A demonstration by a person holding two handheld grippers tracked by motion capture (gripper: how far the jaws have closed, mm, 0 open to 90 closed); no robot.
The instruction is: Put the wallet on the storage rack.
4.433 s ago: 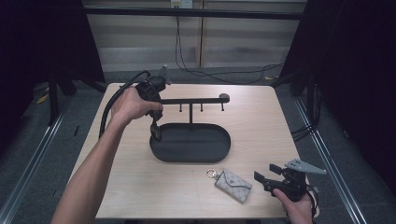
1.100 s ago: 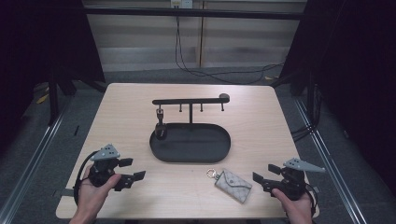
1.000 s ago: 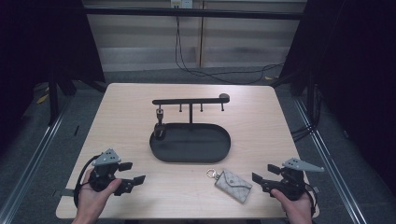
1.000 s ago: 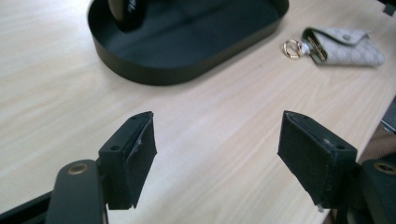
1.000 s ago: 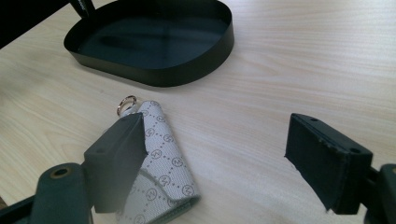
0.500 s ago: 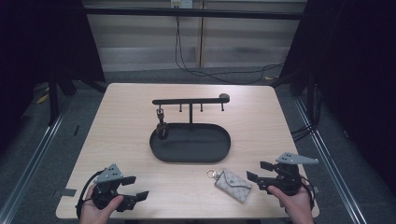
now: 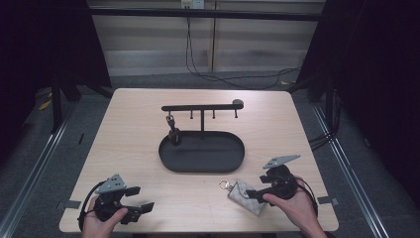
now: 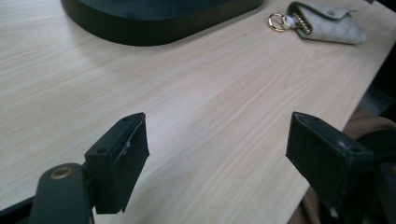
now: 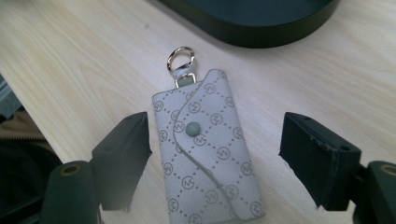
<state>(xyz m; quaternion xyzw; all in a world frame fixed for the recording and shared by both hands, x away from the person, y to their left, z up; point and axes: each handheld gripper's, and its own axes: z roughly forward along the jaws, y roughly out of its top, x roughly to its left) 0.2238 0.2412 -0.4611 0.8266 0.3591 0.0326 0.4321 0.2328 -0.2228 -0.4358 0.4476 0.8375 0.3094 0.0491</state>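
The right gripper (image 7: 257,190) sits low at the near right of the table (image 7: 133,124), its jaws spread wide on either side of the pouch (image 7: 245,196) without touching it. In the right gripper view the pouch (image 9: 208,154) lies flat on the wood between the two jaws, flap snapped shut, with its metal ring (image 9: 180,58) pointing away toward the tray (image 9: 261,18). In the high view the pouch lies just near of the tray (image 7: 202,151), slightly right of centre, with the ring (image 7: 224,184) at its left end. The left gripper (image 7: 139,199) rests at the near left corner, held in the left hand (image 7: 99,225), jaws wide apart and holding nothing; its own view looks across bare wood to the pouch (image 8: 327,22) far off at the upper right. A rack (image 7: 200,107) stands at the far side of the tray, with a small dark item (image 7: 174,134) hanging from its left hook.
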